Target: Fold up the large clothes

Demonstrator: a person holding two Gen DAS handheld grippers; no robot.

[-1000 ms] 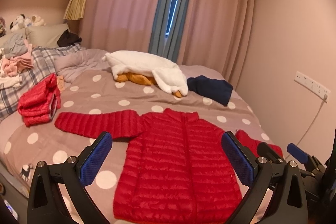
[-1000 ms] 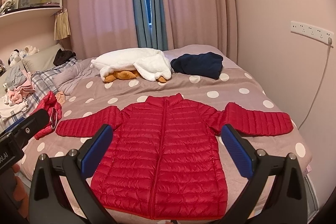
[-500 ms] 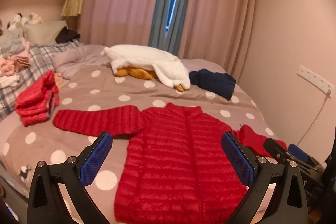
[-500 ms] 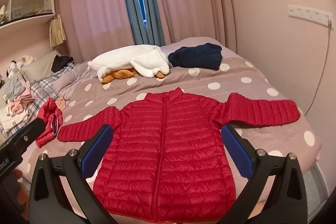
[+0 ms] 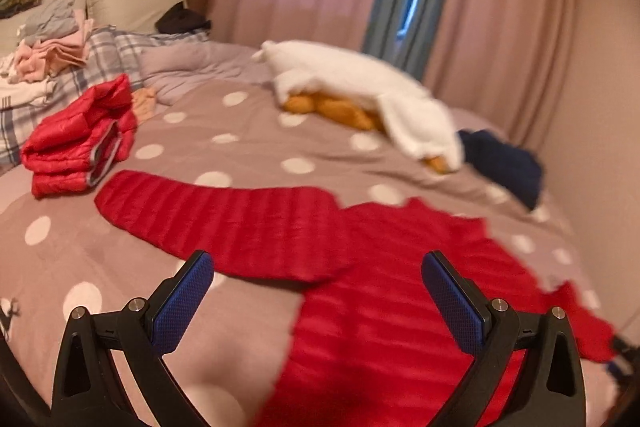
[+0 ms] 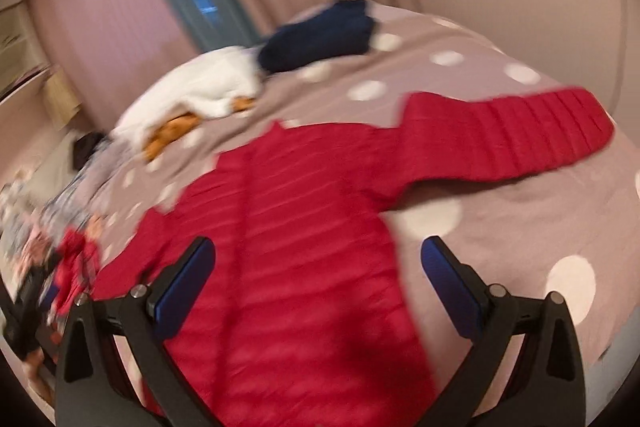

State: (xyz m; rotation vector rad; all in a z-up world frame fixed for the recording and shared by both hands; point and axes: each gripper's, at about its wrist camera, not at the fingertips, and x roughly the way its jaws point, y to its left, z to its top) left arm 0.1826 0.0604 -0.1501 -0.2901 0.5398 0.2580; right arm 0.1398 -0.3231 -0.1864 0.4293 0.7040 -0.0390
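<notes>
Both spread, empty tongs (image 5: 318, 301) (image 6: 318, 287) have been lowered toward the red quilted puffer jacket (image 5: 380, 287), so sleeve folding is judged imminent.

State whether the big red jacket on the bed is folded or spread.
Spread: the red jacket lies flat, both sleeves stretched sideways.

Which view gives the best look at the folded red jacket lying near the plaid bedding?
The left wrist view: the folded red jacket shows fairly sharp, stacked layers plain. The right wrist view shows only a small, motion-blurred red patch at the left edge.
</notes>
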